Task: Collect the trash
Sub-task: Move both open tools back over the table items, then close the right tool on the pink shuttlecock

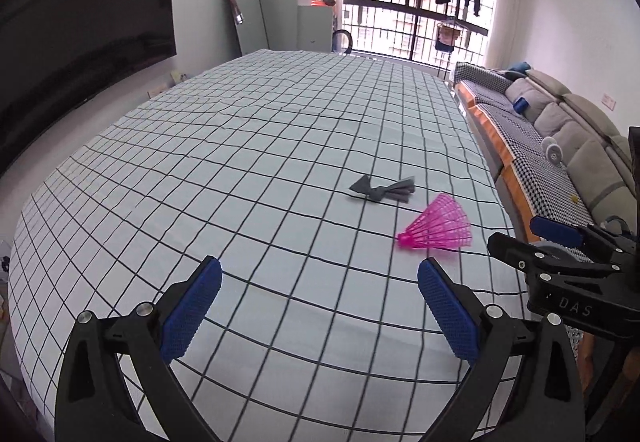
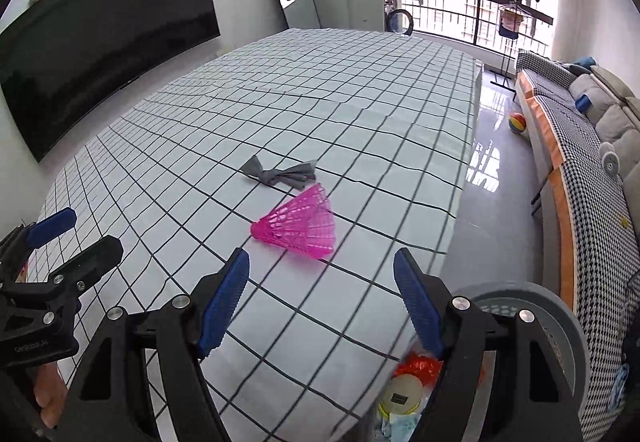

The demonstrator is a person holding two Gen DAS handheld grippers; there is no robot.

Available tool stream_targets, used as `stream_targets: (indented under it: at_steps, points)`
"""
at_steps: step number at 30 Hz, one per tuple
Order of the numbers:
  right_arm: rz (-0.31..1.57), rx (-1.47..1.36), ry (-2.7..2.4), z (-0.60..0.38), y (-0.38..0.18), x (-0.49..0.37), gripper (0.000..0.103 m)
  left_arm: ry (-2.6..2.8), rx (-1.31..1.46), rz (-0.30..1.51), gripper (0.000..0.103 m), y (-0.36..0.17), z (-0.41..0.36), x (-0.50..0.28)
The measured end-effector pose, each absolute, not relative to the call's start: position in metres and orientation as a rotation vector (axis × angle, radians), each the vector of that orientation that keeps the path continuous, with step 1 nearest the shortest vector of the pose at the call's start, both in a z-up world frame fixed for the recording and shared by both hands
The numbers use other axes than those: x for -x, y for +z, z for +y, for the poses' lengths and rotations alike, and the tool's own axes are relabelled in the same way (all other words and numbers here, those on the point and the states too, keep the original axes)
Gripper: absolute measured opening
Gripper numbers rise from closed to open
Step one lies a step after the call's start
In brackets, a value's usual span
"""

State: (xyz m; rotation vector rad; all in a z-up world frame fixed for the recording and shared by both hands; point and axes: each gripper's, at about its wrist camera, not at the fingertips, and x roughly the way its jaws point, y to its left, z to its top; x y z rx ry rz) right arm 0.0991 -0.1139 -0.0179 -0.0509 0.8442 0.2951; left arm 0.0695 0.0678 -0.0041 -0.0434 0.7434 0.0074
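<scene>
Pink plastic marks the shuttlecock, lying on its side on the grid-patterned cloth that covers the tabletop, cork end toward nine o'clock in the right wrist view. Just past it, at about eleven o'clock, lies a twisted grey scrap, apart from the shuttlecock and nothing else near them on the cloth. Beside the tabletop's near right corner stands a grey bin with orange and yellow litter inside. A sofa runs along the wall at three o'clock and a ball rests on the floor.

The right tool has its blue pads spread wide with nothing between them; the shuttlecock sits just ahead at twelve o'clock, untouched. The left tool is likewise spread and empty, the shuttlecock off at one o'clock.
</scene>
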Motion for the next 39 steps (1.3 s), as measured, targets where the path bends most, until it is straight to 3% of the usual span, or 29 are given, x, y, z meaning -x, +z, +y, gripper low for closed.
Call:
stream_targets:
  at_steps: [7,29,31,33,39]
  points:
    - [0.894,0.074,0.329,-0.087,-0.035,-0.134,0.076,0.066,0.057,0.766,0.097,-0.016,0.098,-0.071]
    - [0.998,0.192,0.273,-0.051,-0.082,-0.174,0.076,0.062,0.083,0.820,0.097,-0.034,0.113,-0.083]
    - [0.993,0.188,0.273,-0.051,-0.082,-0.175,0.076,0.062,0.085,0.823,0.097,-0.034,0.113,-0.085]
    - [0.988,0.179,0.284,-0.051,-0.082,-0.174,0.061,0.062,0.084,0.828,0.097,-0.035,0.113,-0.087]
    - [0.976,0.142,0.297,-0.059,-0.076,-0.168,0.060,0.046,0.086,0.840,0.097,-0.035,0.106,-0.092]
